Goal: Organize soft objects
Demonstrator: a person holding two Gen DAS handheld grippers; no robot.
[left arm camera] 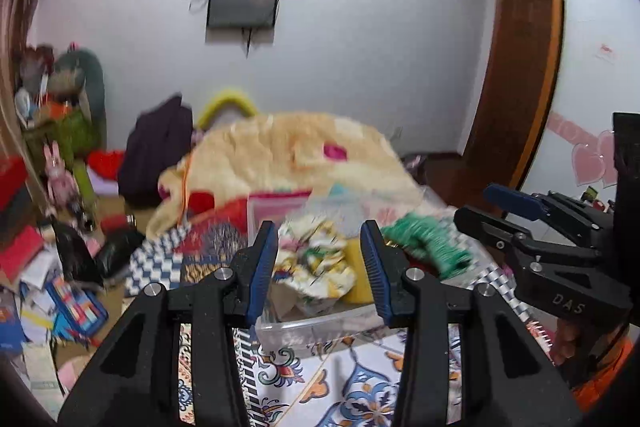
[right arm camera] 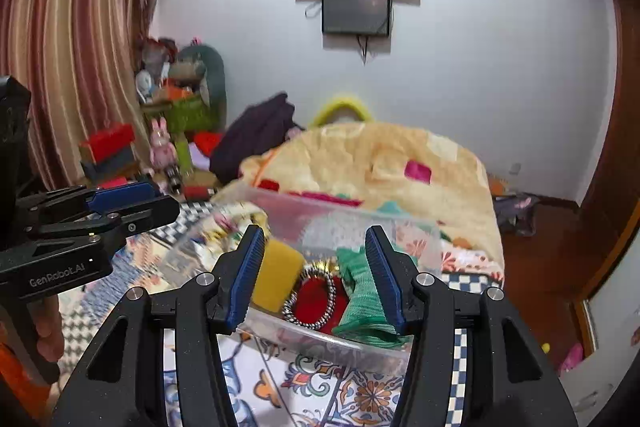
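A clear plastic bin (right arm camera: 320, 341) stands on the patterned bed cover and also shows in the left wrist view (left arm camera: 320, 327). In it lie a yellow sponge (right arm camera: 276, 277), a red round pad with a black-and-white rim (right arm camera: 316, 297), a green knitted cloth (right arm camera: 360, 303) and a floral cloth (left arm camera: 316, 259). The sponge (left arm camera: 356, 275) and green cloth (left arm camera: 424, 239) also show in the left wrist view. My left gripper (left arm camera: 320, 267) is open and empty just before the bin. My right gripper (right arm camera: 316, 275) is open and empty over the bin's near rim.
A cream fleece blanket (right arm camera: 380, 163) is heaped behind the bin. A dark garment (right arm camera: 256, 135) lies further back. Toys, boxes and a green basket (right arm camera: 188, 115) crowd the left corner by the curtain. Books and papers (left arm camera: 48, 299) litter the floor at left. A wooden wardrobe (left arm camera: 520, 67) stands at right.
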